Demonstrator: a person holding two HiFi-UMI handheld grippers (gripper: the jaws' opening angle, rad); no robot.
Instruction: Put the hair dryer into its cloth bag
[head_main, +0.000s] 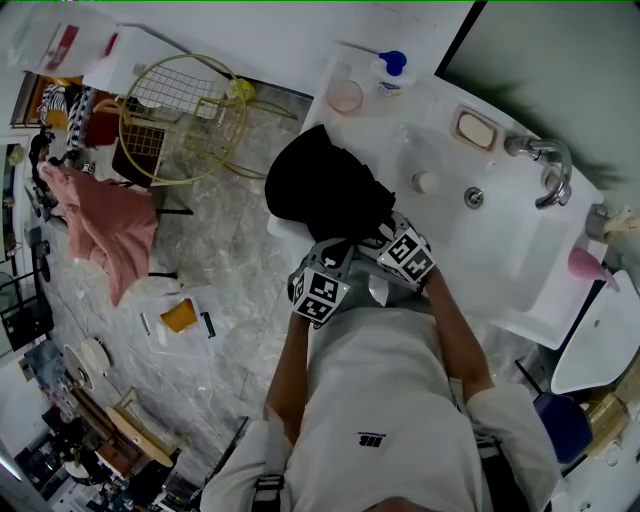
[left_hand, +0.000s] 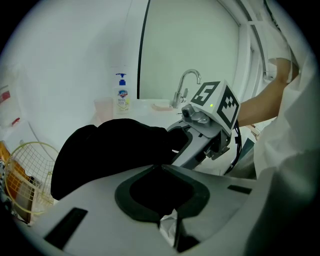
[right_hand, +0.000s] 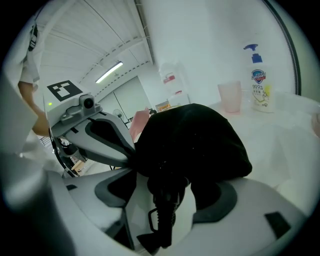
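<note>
Nearest of all, a white shirt (head_main: 390, 400) is being worn by the person. A gripper is being held in each hand just in front of it.

The left gripper (left_hand: 160, 167) is being squeezed tight on the near edge of the bag (left_hand: 110, 150). Its jaws are being pressed together on the black cloth.

The right gripper (right_hand: 167, 175) is being held just right of the left one, at the bag's mouth. Its jaws are being spread wide apart, and nothing is being pinched by them.

The dryer (right_hand: 162, 210) is being hidden almost all the way inside the bag. Only its black stem and ribbed cord end are being left outside. They are being hung down from the bag's mouth between the right gripper's jaws, and they are not being touched by either pad.

The bag is being rested as a puffy black lump on the near corner of the white counter (head_main: 400, 120). Just right of the bag, the sink (head_main: 450, 230) is being shown set into the counter.

Behind the bag, a pink cup (head_main: 345, 96) and a bottle (head_main: 392, 68) with a blue pump are being stood side by side by the wall. Far right of the bag, past the sink, a soap dish (head_main: 476, 128) and a shiny tap (head_main: 545, 170) are being shown.

Left of the bag, down on the floor, a yellow wire basket (head_main: 180, 115) and a pink cloth (head_main: 105, 225) are being shown.
</note>
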